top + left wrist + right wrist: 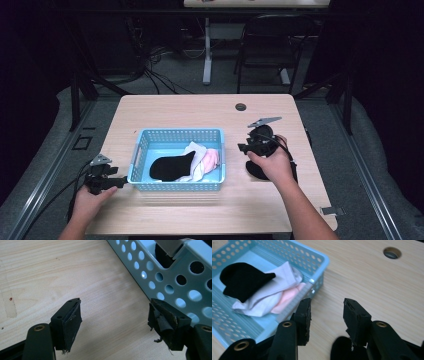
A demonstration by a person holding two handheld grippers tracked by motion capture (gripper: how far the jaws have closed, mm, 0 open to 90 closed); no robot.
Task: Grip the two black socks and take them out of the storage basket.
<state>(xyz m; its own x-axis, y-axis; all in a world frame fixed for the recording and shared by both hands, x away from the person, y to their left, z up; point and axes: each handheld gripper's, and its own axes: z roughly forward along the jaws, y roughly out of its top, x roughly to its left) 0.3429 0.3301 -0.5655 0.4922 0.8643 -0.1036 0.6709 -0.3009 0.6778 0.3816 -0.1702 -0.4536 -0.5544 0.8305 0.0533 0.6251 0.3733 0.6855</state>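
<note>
A light blue perforated basket [175,134] sits in the middle of the wooden table [200,107]. In it lie a black sock [172,167], a white cloth [196,150] and a pink cloth [213,159]. My left gripper [122,181] rests low by the basket's near left corner [175,277], jaws open on bare table [115,315]. My right gripper [241,148] hovers just right of the basket, open and empty [327,312]. Another black sock [255,171] lies on the table under my right hand [340,347]. The right gripper view looks over the basket rim [317,257] at the black sock [242,280].
A round cable hole [240,106] is in the table's far side, right of centre. A black chair [270,45] and a white table leg [207,50] stand beyond the table. A strip of tape [330,210] hangs at the near right edge.
</note>
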